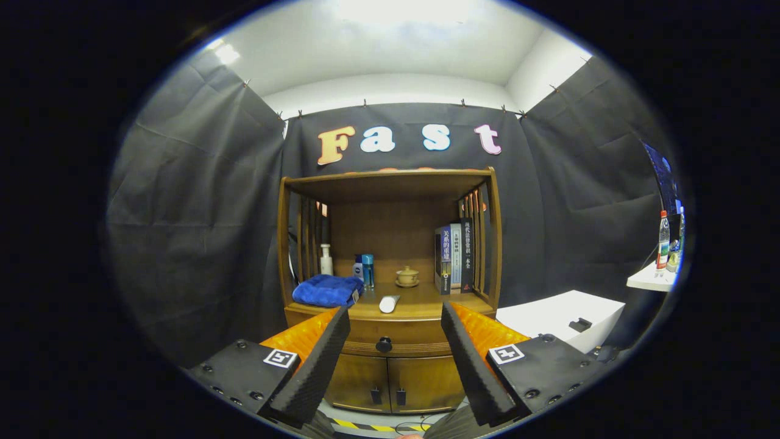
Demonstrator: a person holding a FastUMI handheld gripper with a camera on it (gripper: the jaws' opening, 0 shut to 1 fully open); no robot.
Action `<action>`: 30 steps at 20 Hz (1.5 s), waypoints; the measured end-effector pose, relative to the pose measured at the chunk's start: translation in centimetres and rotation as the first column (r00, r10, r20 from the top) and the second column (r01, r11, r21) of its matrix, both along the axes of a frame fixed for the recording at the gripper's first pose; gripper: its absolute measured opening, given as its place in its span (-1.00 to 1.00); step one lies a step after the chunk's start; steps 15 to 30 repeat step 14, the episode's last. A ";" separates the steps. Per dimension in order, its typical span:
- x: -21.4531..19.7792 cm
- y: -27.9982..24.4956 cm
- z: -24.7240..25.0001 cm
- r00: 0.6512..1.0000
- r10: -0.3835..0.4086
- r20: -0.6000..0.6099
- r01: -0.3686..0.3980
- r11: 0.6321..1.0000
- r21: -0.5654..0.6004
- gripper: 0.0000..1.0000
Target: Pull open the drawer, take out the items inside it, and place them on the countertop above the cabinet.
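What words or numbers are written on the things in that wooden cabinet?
The books: Chinese characters down the spines, too small to read for sure.
The bottles on the shelf: labels too blurred to read.
The gripper, open with the drawer knob between its fingers and further off: its square markers show a black-and-white pattern, no words.
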State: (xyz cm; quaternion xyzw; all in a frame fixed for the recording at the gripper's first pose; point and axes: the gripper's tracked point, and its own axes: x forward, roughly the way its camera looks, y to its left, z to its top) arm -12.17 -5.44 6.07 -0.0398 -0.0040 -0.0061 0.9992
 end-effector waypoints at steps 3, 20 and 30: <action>-0.6 0.7 0.0 1.000 0.022 -0.001 -0.022 1.000 0.001 0.96; -0.2 1.2 -1.1 1.000 0.026 0.005 -0.026 1.000 0.017 0.96; -0.2 1.2 -1.1 1.000 0.026 0.005 -0.026 1.000 0.017 0.96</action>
